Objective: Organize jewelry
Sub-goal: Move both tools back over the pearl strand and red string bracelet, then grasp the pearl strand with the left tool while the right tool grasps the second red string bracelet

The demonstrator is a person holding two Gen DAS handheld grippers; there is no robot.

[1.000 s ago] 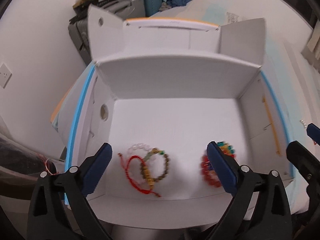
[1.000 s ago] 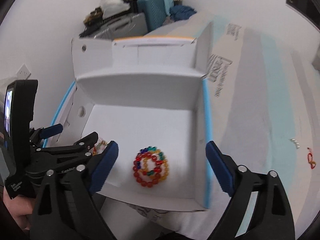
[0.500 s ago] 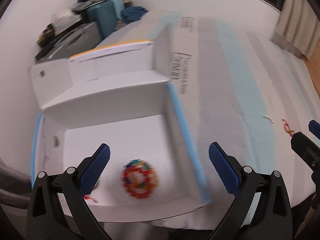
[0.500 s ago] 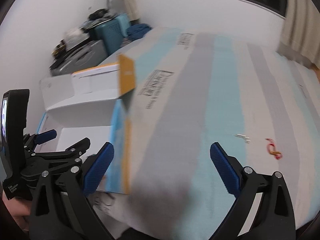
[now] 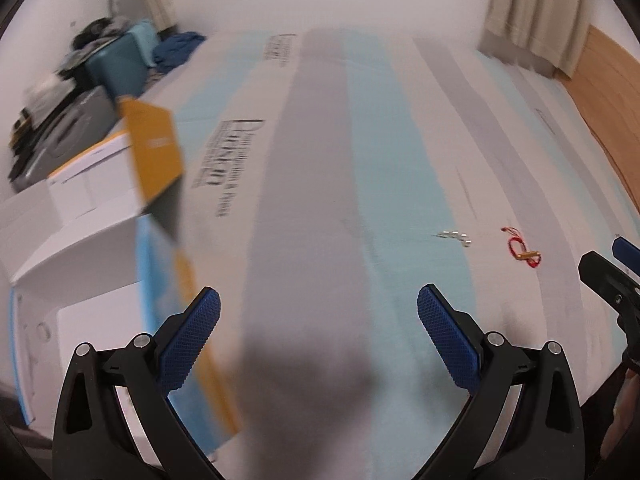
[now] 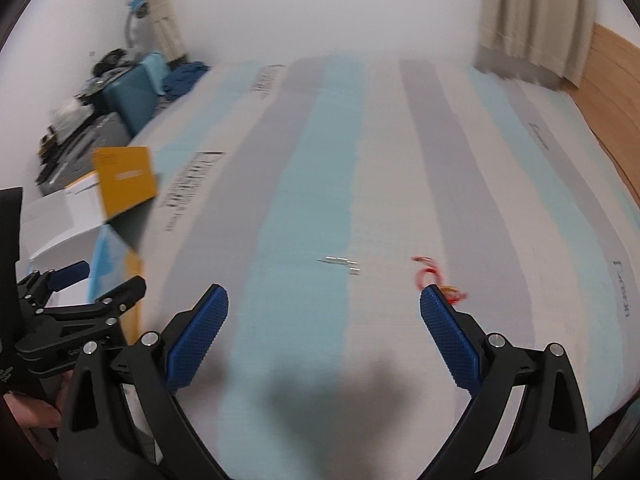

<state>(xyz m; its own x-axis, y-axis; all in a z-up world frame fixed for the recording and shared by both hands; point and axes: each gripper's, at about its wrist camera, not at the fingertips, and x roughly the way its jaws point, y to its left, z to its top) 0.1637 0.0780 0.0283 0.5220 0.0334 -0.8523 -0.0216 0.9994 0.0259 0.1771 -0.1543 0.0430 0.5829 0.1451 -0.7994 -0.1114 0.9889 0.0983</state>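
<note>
A red string bracelet with a gold piece lies on the striped mattress cover, and a small silver chain piece lies just left of it. My right gripper hovers open above the cover, with the silver piece ahead between its fingers and the red bracelet by its right fingertip. My left gripper is open and empty over the cover, and both pieces lie ahead to its right. The white open box stands at the left; its contents are out of sight.
The box has an orange flap raised at its right side. Suitcases and clutter fill the far left corner. A curtain and wooden wall panel are at the far right. The left gripper shows at the left edge of the right wrist view.
Both grippers have swung right, away from the box with its bead bracelets, out over the striped cover. The silver piece and red bracelet are now much nearer. Both stayed open.
</note>
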